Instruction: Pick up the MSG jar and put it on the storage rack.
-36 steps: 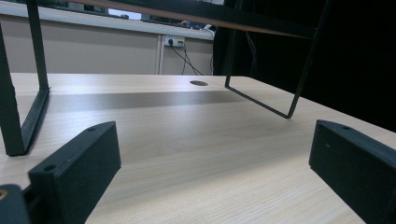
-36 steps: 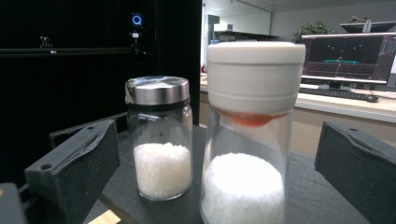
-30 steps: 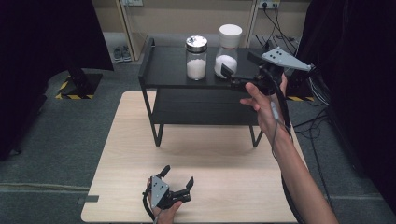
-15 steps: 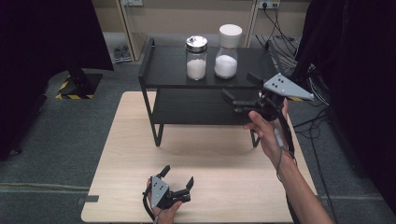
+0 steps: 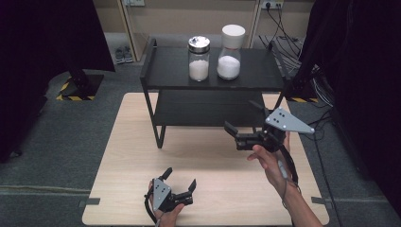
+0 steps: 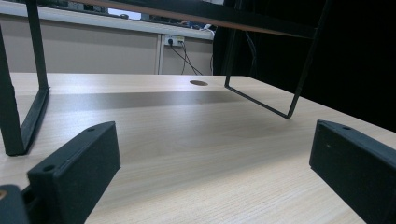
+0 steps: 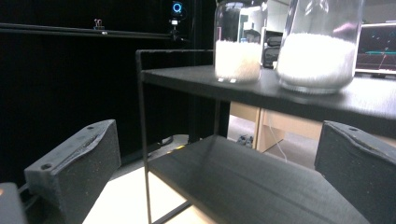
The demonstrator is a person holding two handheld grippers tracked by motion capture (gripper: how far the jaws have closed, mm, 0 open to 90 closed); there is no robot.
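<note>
Light wooden table (image 5: 132, 156) on grey carpet floor (image 5: 56, 132). Pair of shoes (image 5: 124, 53) on floor by back wall. Yellow-black striped base plate (image 5: 78, 90) at left, under dark curtain (image 5: 42, 42). Wall socket (image 5: 269, 4) with cables (image 5: 283, 28) behind. Round hole (image 6: 198, 82) in tabletop

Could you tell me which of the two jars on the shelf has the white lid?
The right-hand jar on the black shelf, taller and rounder, carries the white lid. The jar beside it has a shiny metal lid.
</note>
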